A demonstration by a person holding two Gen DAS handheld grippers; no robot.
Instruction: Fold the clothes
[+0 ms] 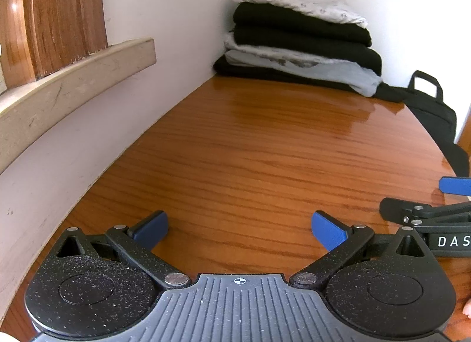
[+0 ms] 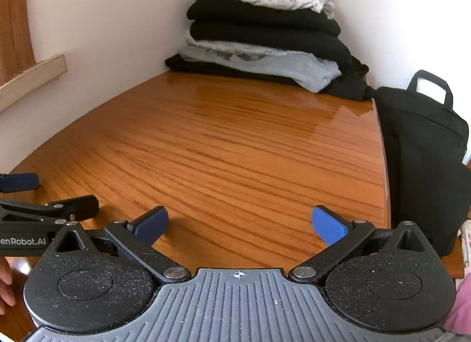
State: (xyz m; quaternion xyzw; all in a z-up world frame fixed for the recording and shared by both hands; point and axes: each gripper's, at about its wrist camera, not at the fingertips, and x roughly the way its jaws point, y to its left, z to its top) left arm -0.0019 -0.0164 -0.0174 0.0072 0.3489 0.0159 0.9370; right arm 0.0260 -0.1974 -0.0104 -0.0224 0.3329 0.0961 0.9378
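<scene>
- Folded stack (image 1: 297, 36) parked in the far corner of the table (image 1: 250, 148), looks finished.
- Left gripper (image 1: 240, 228) and right gripper (image 2: 240, 225) both spread wide, holding nothing.
- Nothing unfolded in view, maybe off-frame.

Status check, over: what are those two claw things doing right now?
Left gripper, right gripper: jaws open, empty. Folded clothes stack in far corner. Table between bare; black bag at right edge.

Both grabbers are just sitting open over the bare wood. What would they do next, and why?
Probably fetch an unfolded garment: the left hand-held gripper and right hand-held gripper are open and hold nothing, the glossy wooden table before them is bare, and the corner stack of folded clothes looks finished.
</scene>
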